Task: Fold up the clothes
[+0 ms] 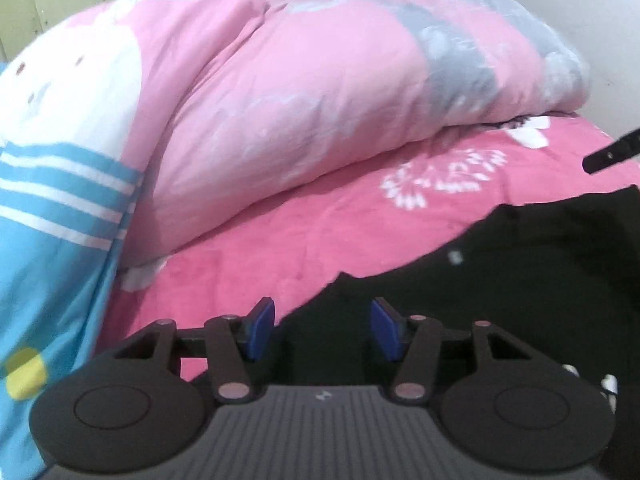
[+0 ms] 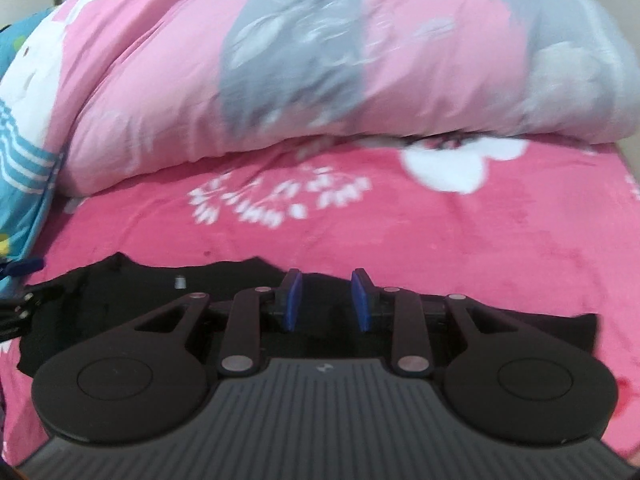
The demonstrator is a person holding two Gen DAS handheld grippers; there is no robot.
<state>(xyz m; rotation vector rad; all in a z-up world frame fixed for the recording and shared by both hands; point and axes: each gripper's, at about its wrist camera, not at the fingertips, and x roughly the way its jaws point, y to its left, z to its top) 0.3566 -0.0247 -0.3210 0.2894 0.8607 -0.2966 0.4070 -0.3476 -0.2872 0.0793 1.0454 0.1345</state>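
Note:
A black garment lies flat on the pink bed sheet, with a small grey tag near its far edge. My left gripper hovers over the garment's left edge, blue pads apart, open, nothing between them. In the right wrist view the same black garment spreads across the near sheet. My right gripper hangs above its far edge, open and empty. The right gripper's finger tip shows at the right edge of the left wrist view.
A bulky pink and grey duvet is heaped across the back of the bed, also filling the top of the right wrist view as a duvet. A blue striped cover lies at the left. Bare pink sheet stretches between garment and duvet.

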